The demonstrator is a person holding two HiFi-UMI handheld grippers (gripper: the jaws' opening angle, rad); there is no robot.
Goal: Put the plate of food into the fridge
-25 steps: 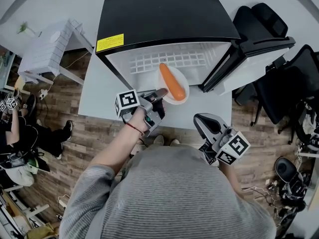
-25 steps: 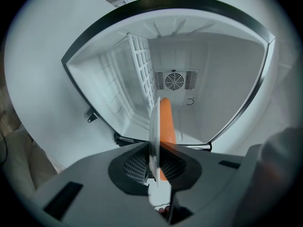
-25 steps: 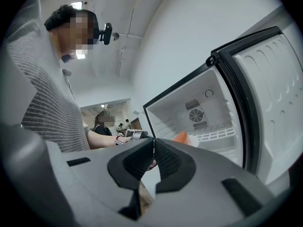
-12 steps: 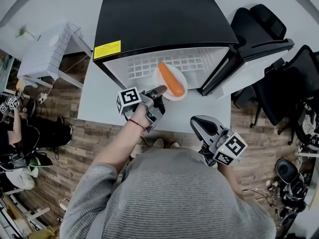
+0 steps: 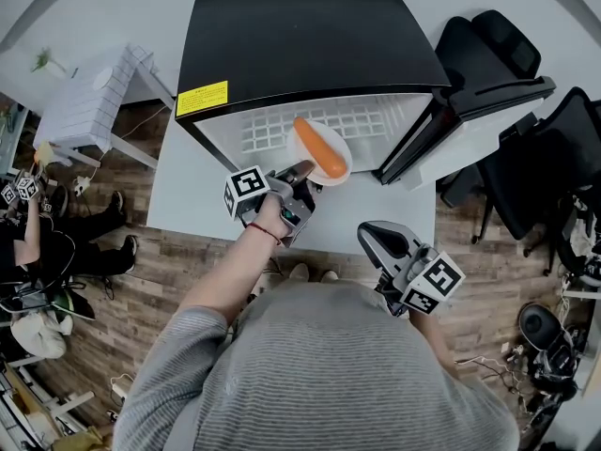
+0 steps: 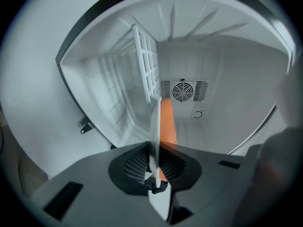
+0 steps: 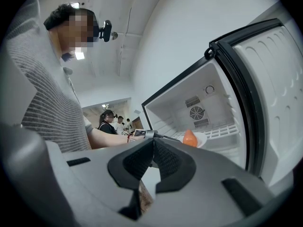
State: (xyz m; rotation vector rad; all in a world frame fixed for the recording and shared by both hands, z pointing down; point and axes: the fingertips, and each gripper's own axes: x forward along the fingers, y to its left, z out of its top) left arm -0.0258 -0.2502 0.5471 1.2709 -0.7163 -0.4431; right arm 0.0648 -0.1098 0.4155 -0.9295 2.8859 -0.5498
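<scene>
While the fridge (image 5: 310, 36) stands with its door (image 5: 474, 111) swung wide to the right, the plate (image 5: 342, 142) hangs at the mouth of the cabinet and is not yet set down. The left gripper (image 5: 302, 171) pinches its near rim, with the pads pressed on either face of the thin edge. The far half reaches over the front of the wire shelf (image 5: 376, 120), though whether it touches the shelf I cannot tell. By my reckoning the opening and the carry are done. What is left is to slide the plate further in, rest it flat, let go, draw back and shut the door. The right gripper (image 5: 376, 238) hangs low by the person's body, well apart from the fridge, its jaws pressed together on nothing. The plate is a small, round, glossy white dish, shallow and hard, likely slippery under so narrow a pinch. On it lies a carrot (image 5: 319, 147), smooth, orange, long and tapered, loose and apt to roll if the dish tilts. The fridge has a matte black top and a moulded white plastic lining, ribbed along the walls, with a round fan grille (image 6: 181, 91) at the back. The shelf is a white coated grid of thin bars, and the door carries black edging with white pockets inside. The fridge sits on a plain pale table (image 5: 188, 191) over wood-look flooring
</scene>
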